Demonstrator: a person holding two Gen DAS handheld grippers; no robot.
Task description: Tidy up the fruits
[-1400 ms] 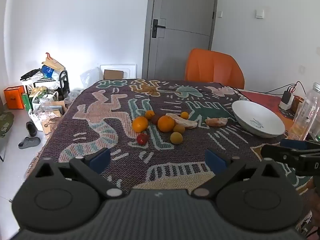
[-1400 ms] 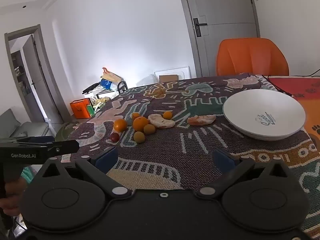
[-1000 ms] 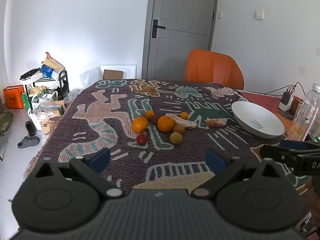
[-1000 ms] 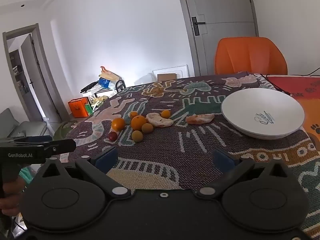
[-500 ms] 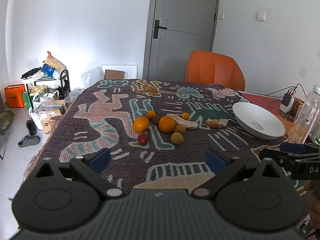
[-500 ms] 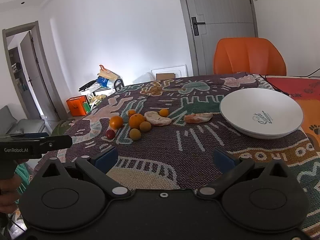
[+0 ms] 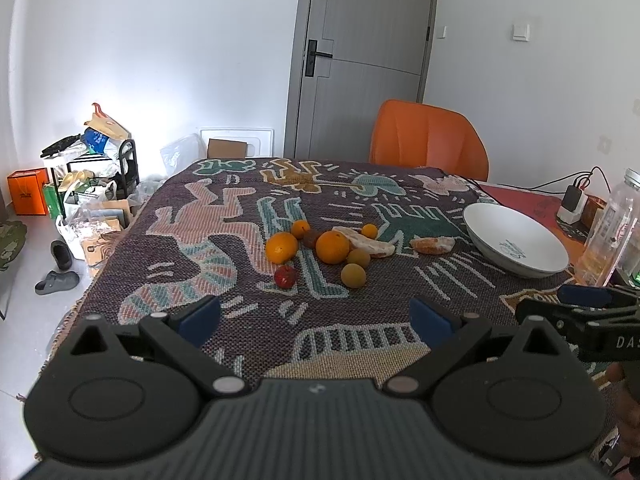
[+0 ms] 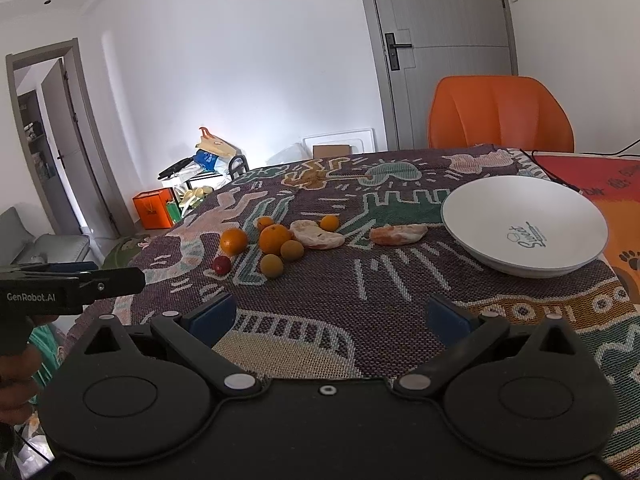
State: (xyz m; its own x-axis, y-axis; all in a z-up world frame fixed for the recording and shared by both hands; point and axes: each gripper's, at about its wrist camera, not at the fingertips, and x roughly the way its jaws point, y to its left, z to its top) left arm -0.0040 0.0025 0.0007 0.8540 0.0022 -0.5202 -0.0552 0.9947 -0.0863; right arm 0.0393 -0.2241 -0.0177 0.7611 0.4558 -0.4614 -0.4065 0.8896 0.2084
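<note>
Both tongs, left gripper (image 7: 314,316) and right gripper (image 8: 330,316), hang with jaws apart and empty over the near edge of the cloth (image 7: 224,216), well short of the fruit (image 7: 320,248) clustered mid-table. The white bowl (image 8: 524,224), likely the destination, sits empty to the right, near the right gripper.

Clear bottle (image 7: 612,232) cut off at right edge; dark fruit (image 7: 311,239) mostly hidden behind orange (image 7: 332,247).

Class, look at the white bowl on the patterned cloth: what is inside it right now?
The white bowl holds no fruit; only a printed logo shows on its inner surface. In the left wrist view its near wall hides part of the inside.
</note>
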